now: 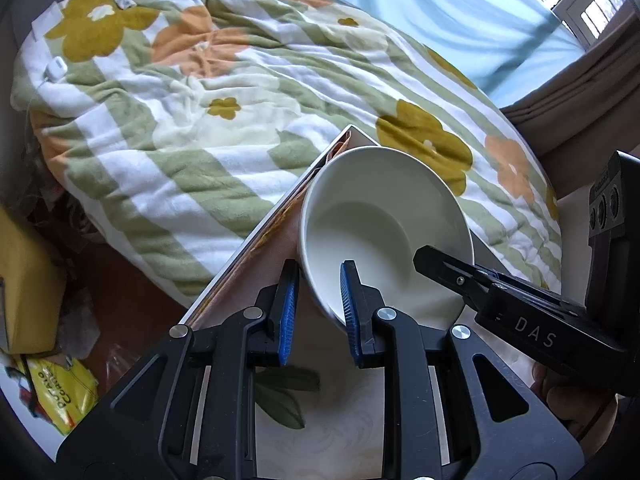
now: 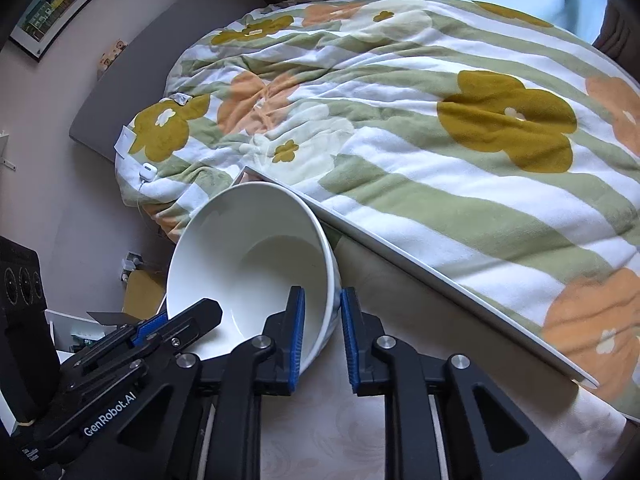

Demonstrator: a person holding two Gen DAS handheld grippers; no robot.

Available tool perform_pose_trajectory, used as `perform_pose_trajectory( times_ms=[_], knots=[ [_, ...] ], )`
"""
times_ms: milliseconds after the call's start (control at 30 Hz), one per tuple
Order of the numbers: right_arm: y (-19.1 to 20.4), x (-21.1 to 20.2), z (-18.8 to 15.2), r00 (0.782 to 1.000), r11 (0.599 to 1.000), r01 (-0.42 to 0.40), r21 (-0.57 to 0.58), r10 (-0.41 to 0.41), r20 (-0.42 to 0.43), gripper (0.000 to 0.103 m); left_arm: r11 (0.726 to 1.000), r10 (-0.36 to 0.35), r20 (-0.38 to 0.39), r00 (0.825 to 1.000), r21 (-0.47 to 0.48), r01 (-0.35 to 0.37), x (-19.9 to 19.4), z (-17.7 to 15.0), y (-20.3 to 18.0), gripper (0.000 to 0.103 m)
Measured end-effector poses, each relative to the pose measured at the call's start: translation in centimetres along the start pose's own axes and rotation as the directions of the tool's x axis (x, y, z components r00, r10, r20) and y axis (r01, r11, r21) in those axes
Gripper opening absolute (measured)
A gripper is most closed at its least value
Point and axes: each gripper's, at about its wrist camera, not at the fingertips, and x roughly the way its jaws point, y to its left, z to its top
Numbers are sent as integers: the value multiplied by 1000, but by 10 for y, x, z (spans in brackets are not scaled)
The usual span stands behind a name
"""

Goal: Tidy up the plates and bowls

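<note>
1. Left wrist view: the left gripper (image 1: pixel 319 312) is clamping the near rim of the bowl (image 1: pixel 380 216), one blue pad outside the wall and the other inside it, so the wall is sitting between the fingers.
2. Right wrist view: the right gripper (image 2: pixel 322 336) is pinching the same bowl (image 2: pixel 248 256) at another spot on its rim, the left pad inside and the right pad outside. Both grippers are clenched on the bowl, neither one released.
3. The bowl is lying just ahead of both sets of fingertips, tilted, its mouth turned toward the cameras. Whether its base is touching the table (image 2: pixel 320 440) I cannot tell.
4. Beyond the bowl, past the fingertips, the table's edge (image 1: pixel 256 236) is running close by, with a quilt (image 1: pixel 200 120) on a bed behind it.
5. Risks, as I judge them:
   - Each grip is taking only a thin strip of glazed rim; the smooth wall is likely to slip between the pads if the bowl swings.
   - Two hands are sharing one rigid thing; pulling apart or twisting unevenly could pry the rim out of one grip.
   - The table edge is near, so a dropped bowl could roll off it.
   - The two grippers are sitting close together on the rim and could knock each other.
</note>
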Motion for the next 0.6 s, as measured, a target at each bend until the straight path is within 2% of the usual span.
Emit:
perform_pose_trajectory(
  times_ms=[267,433,600],
  knots=[
    [6,-25,-13,999,1000,-12,1,12,46,17,998,6,57,998,57,-9,-33,-7,-16,19],
    [6,-64,-32,995,999,-40,13,39,92,17,996,-11,94,996,94,2,-70,-23,-36,19],
    [2,-115,-65,989,999,-34,31,29,143,17,987,-40,128,991,161,19,-114,-55,-71,19]
  ],
)
